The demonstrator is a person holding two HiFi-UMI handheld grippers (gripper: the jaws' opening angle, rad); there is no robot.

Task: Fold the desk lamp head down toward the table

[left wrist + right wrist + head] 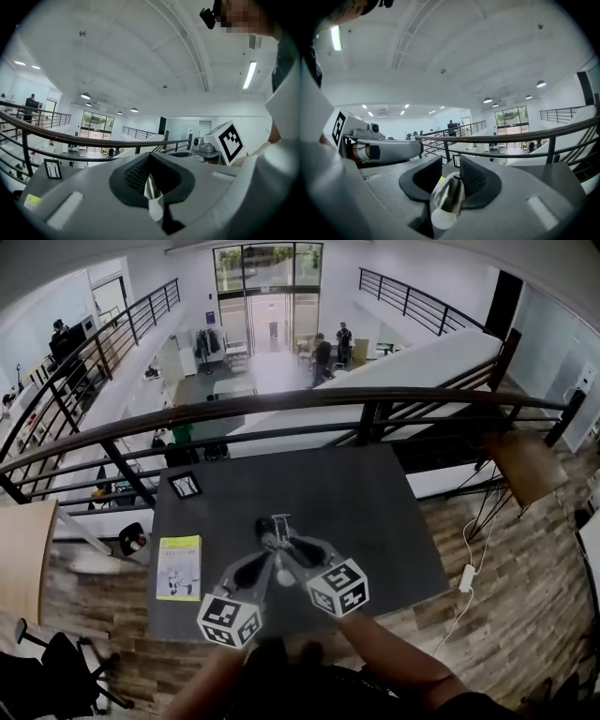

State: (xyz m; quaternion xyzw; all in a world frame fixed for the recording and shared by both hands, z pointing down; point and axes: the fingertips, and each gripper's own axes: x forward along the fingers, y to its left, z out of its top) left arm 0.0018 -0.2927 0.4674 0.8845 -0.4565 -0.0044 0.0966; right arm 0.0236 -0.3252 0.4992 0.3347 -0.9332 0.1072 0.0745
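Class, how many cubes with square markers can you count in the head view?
2: the left cube over the table's near edge; the right cube just right of it. None looks hidden.

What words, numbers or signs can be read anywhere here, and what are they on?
None can be read.
Yellow booklet: carries print, too small and blurred to read.
Marker cubes: black-and-white square patterns only, no words.
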